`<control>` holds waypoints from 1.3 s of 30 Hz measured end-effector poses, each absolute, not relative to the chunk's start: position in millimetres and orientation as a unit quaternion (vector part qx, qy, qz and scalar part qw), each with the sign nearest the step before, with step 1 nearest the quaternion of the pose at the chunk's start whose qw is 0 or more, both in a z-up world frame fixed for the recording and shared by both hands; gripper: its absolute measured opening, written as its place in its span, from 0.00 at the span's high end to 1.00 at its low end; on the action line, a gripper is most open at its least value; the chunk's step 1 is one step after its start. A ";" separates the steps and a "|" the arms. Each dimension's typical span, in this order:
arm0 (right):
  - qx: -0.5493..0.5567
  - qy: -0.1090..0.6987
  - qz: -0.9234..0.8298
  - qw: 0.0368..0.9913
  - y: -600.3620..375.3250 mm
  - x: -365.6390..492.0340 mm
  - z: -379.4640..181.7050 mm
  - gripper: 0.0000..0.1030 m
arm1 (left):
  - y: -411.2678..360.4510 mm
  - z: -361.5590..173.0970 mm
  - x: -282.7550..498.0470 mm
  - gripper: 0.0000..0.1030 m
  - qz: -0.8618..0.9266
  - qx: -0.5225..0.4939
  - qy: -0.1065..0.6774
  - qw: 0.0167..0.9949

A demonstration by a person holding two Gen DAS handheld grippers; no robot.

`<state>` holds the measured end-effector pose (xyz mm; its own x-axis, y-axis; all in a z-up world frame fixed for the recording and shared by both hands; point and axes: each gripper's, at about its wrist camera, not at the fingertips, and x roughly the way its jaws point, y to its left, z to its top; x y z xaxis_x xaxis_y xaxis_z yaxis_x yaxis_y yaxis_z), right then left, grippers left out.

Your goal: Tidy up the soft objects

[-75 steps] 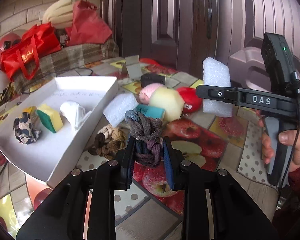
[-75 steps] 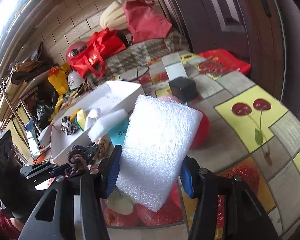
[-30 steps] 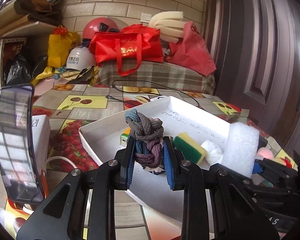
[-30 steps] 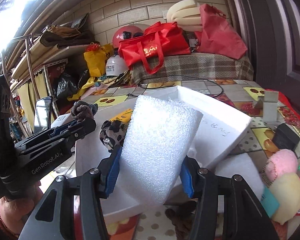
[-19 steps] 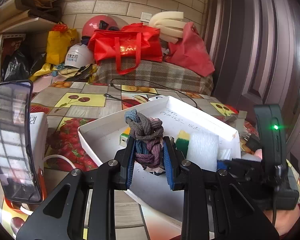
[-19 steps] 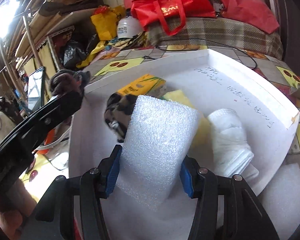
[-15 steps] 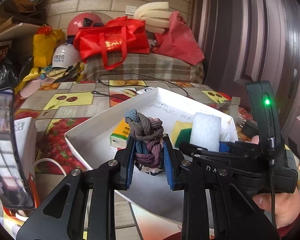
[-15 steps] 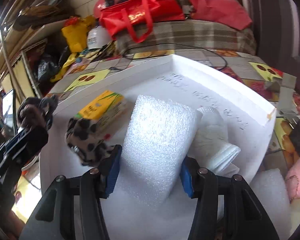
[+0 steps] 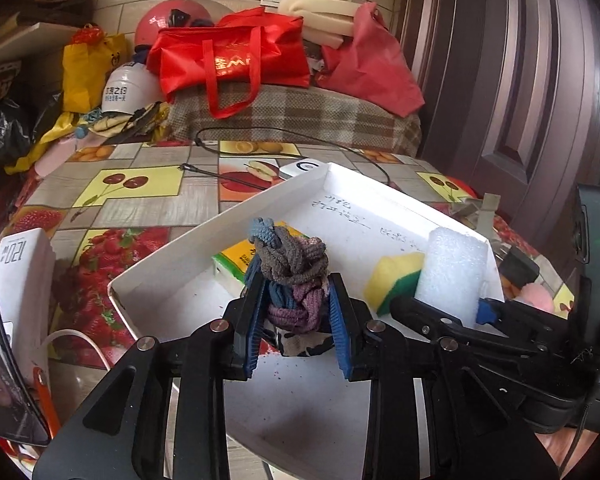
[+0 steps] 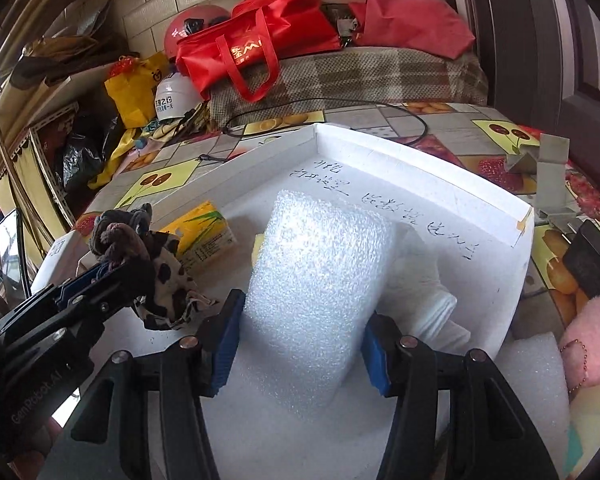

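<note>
My left gripper (image 9: 296,320) is shut on a knotted grey-purple rope ball (image 9: 292,268) and holds it over the near left part of the white foam tray (image 9: 172,258). My right gripper (image 10: 302,340) is shut on a white foam block (image 10: 320,280) and holds it over the tray's (image 10: 420,160) middle. The foam block also shows in the left wrist view (image 9: 452,272). In the tray lie a yellow tissue pack (image 10: 204,232), a spotted cloth (image 10: 168,280), a yellow-green sponge (image 9: 396,284) and a white roll (image 10: 432,292).
A pink plush (image 10: 588,340) and another white foam piece (image 10: 536,376) lie right of the tray. A black box (image 10: 592,264) and a grey stand (image 10: 548,176) sit at the right. A white box (image 9: 16,280) stands at the left. Red bags (image 9: 228,52) fill the back.
Both grippers have moved from the loose objects on the table to over the tray, each still holding its object. In the last half second the foam block shifted slightly further into the tray.
</note>
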<state>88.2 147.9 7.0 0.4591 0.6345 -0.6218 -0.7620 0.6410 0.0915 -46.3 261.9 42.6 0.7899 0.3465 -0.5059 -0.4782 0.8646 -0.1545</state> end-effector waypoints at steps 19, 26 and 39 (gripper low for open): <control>-0.124 0.228 0.358 0.897 141.7 60.2 22.5 0.00 | 253.1 53.7 -74.4 0.00 0.314 -0.112 0.158 0.929; -0.151 0.169 0.365 0.903 144.4 39.7 28.3 0.00 | 252.3 54.6 -76.9 0.00 0.320 -0.108 0.149 0.930; -0.147 0.140 0.359 0.911 140.9 29.1 31.4 0.00 | 254.2 55.6 -84.8 0.00 0.327 -0.117 0.130 0.929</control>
<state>29.1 140.9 31.4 0.7030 0.6135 -0.3599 -0.6954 0.6990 -0.1669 -84.8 254.2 55.6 0.7520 0.5772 -0.3184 -0.6380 0.7588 -0.1312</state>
